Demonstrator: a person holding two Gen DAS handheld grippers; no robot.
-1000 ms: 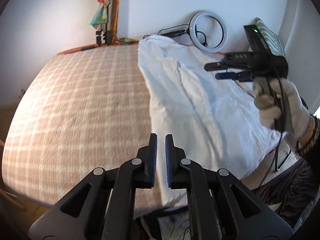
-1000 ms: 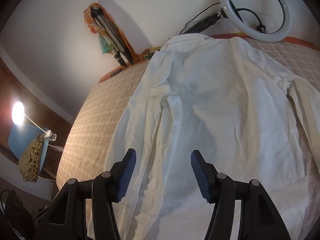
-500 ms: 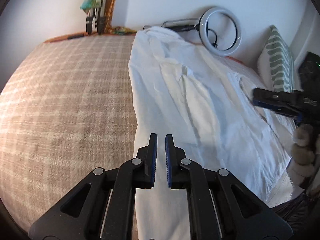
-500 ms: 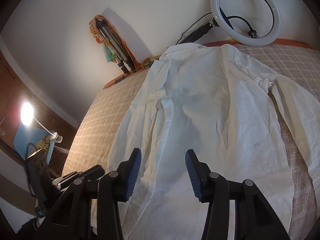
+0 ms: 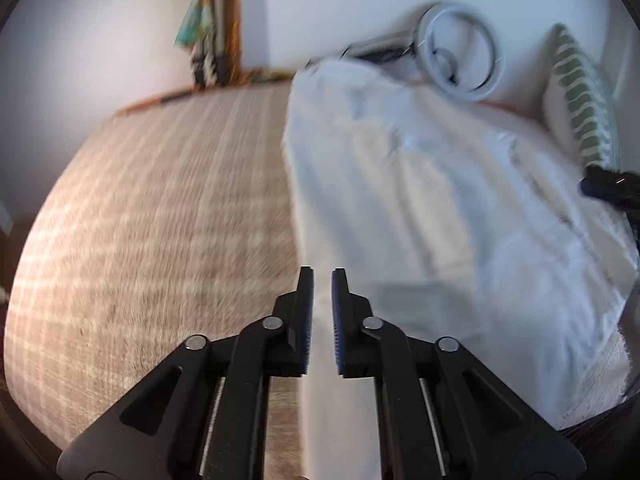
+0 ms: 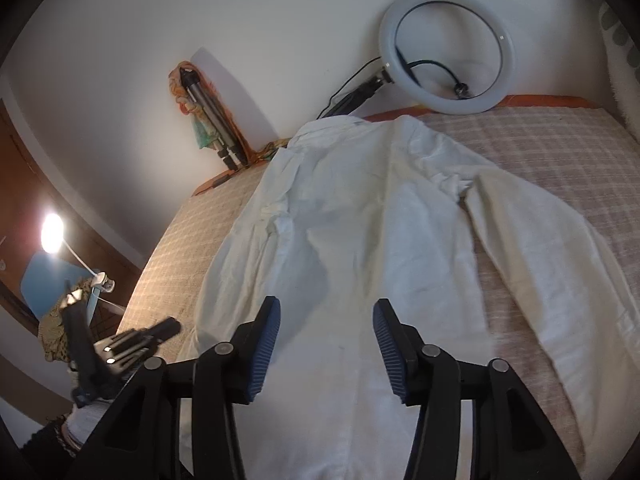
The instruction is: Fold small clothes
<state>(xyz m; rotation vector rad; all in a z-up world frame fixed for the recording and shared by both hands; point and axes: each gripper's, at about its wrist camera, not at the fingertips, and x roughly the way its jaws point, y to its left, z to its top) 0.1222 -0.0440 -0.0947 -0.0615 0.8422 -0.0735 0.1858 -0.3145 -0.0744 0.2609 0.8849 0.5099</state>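
Note:
A white long-sleeved shirt [image 6: 360,240] lies spread flat on a bed with a beige checked cover [image 6: 560,152], collar toward the wall. Its right sleeve [image 6: 552,248] lies out to the side. My right gripper [image 6: 326,320] is open and empty, over the lower middle of the shirt. My left gripper [image 5: 322,276] has its jaws nearly together with a narrow gap and nothing between them, over the shirt's left edge [image 5: 304,208]. The shirt also shows in the blurred left wrist view [image 5: 440,200]. The left gripper also shows in the right wrist view [image 6: 136,340], at the bed's left side.
A ring light [image 6: 446,48] leans on the wall behind the collar. A folded tripod [image 6: 212,120] stands in the corner. A green striped pillow [image 5: 580,92] lies at the bed's far right. A lit lamp [image 6: 52,232] is down to the left.
My left gripper has swung toward the shirt's left edge and lower over the bed. My right gripper has moved right and back along the shirt, jaws still open.

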